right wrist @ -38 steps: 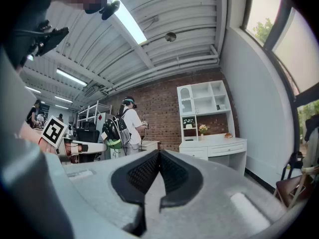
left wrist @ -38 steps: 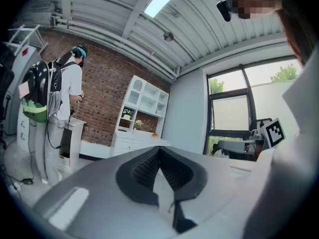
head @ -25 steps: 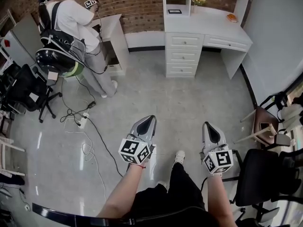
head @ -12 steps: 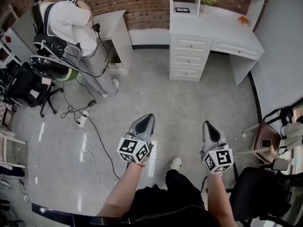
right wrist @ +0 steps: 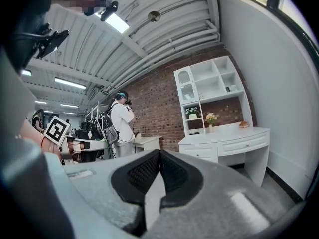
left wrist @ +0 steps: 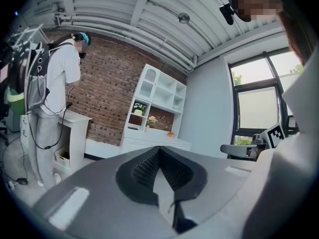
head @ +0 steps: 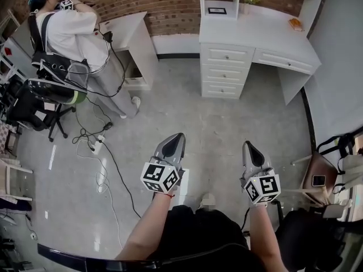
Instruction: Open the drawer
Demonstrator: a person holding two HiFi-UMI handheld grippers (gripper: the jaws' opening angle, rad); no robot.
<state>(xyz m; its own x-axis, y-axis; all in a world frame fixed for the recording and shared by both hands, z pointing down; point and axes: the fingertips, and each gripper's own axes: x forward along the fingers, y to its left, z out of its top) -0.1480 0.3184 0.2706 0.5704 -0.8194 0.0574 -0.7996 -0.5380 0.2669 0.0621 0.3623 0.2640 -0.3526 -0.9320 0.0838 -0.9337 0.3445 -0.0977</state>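
Left gripper [head: 174, 142]: jaws together, nothing between them. Right gripper [head: 250, 151]: jaws together, empty. Both are held level over the grey floor [head: 187, 112], well apart from the white desk [head: 255, 35] at the brick wall [head: 170, 4]. The drawer stack [head: 224, 72] sits under the desk's left end in the head view, all fronts flush. Another person [head: 74, 33] stands at the floor's far left corner.

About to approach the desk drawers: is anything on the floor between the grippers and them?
Nothing visible does. Bare floor runs from the left gripper and right gripper to the drawers. Cables and another person are off to the left.
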